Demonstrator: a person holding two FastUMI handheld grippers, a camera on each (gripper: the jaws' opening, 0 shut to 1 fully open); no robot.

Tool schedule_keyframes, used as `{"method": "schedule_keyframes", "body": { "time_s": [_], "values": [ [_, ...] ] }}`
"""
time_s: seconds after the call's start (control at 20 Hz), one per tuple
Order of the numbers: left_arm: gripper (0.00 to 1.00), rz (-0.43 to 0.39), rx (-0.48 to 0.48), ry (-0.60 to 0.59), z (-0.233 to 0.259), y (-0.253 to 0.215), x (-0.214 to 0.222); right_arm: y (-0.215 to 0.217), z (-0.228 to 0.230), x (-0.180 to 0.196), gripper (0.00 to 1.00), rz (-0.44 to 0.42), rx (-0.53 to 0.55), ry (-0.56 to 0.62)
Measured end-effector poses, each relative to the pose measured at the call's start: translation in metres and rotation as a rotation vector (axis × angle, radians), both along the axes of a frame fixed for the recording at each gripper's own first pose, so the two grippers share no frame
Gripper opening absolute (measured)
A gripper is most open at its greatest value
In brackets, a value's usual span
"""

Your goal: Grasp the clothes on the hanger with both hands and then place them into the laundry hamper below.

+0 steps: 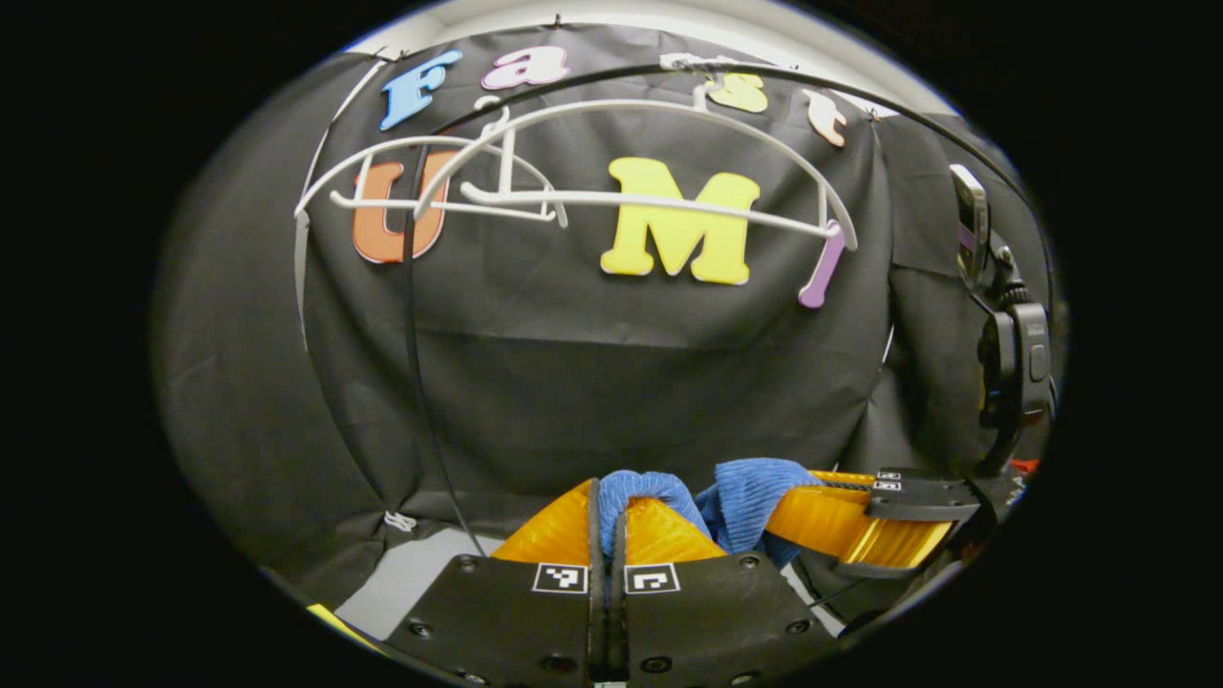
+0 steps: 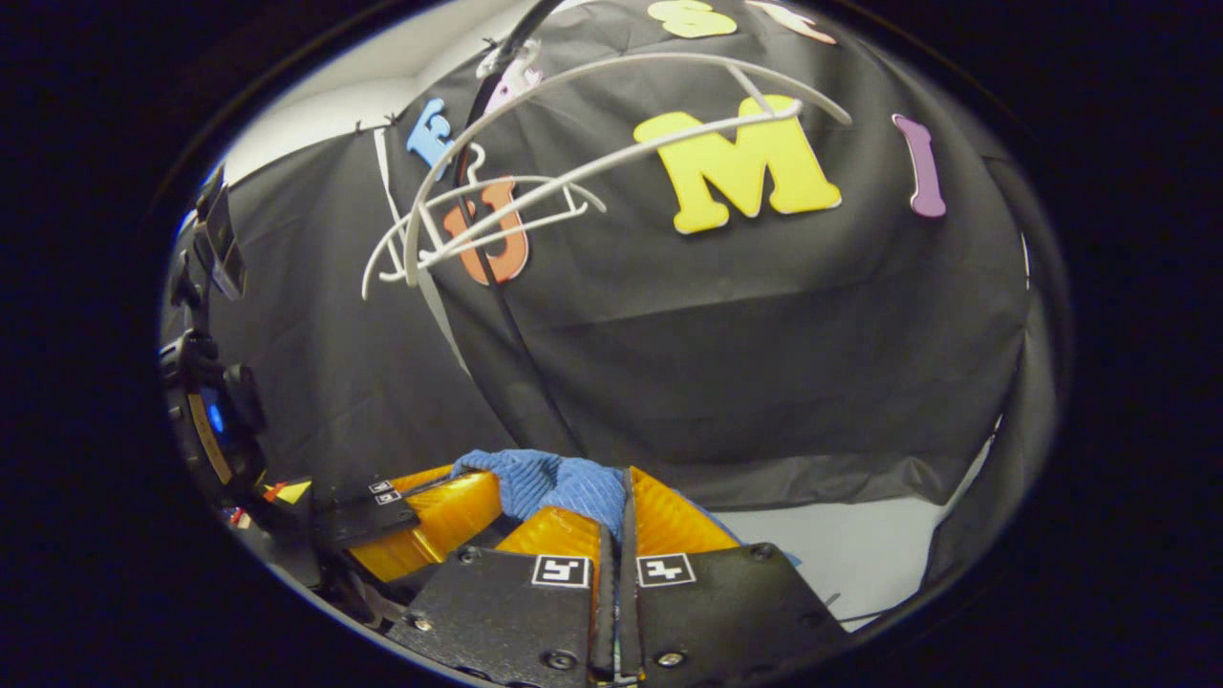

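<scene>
In the left gripper view, the left gripper [image 1: 609, 511] is seen at the bottom centre with its two fingers pressed together on a fold of blue cloth [image 1: 642, 489]; the cloth bulges out above the fingertips. Just to its right, the right gripper [image 1: 812, 524] is seen lying sideways, with more of the same blue cloth bunched at its tips. The two grippers are held close beside each other, joined by the cloth.

In the right gripper view, the right gripper [image 2: 621, 511] is seen at the bottom centre, its fingers closed on the blue cloth [image 2: 559, 483], which is gathered to the left of the tips. The left gripper [image 2: 449, 511] is seen at lower left, touching the same bunch of cloth.

Two white plastic hangers [image 1: 611, 162] are suspended from a thin black rail [image 1: 669, 69] in the upper part of the view, in front of the black cloth wall [image 1: 592, 382]. Both hangers are bare; the blue cloth is held well below them. A pale floor [image 2: 860, 554] is visible beneath the wall at lower right
</scene>
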State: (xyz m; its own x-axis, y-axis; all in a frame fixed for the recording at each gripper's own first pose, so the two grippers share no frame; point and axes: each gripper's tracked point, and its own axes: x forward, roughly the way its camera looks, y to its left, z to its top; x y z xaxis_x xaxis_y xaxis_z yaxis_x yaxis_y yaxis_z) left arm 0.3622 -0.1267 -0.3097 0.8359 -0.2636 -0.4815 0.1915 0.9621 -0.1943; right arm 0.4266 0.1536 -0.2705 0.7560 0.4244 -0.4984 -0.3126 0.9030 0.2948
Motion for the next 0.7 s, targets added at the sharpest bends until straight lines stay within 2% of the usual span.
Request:
{"method": "schedule_keyframes", "body": {
  "time_s": [0.05, 0.1, 0.25, 0.55, 0.7],
  "values": [
    [0.05, 0.001, -0.011, 0.028, -0.013, 0.001, -0.006, -0.001, -0.013, -0.005, 0.05, 0.003, -0.008, 0.021],
    [0.00, 0.004, -0.015, 0.052, -0.026, 0.001, -0.009, 0.001, -0.027, -0.008, 0.05, 0.005, -0.017, 0.047],
    [0.00, 0.000, -0.018, 0.117, -0.062, 0.000, -0.027, 0.000, -0.064, -0.017, 0.05, 0.013, -0.059, 0.110],
    [0.00, 0.018, -0.017, 0.332, -0.147, 0.006, -0.062, -0.001, -0.134, -0.039, 0.06, 0.015, -0.143, 0.278],
    [0.00, 0.010, 0.003, 0.431, -0.165, 0.004, -0.086, 0.000, -0.152, -0.054, 0.06, 0.017, -0.187, 0.366]
  ]
}}
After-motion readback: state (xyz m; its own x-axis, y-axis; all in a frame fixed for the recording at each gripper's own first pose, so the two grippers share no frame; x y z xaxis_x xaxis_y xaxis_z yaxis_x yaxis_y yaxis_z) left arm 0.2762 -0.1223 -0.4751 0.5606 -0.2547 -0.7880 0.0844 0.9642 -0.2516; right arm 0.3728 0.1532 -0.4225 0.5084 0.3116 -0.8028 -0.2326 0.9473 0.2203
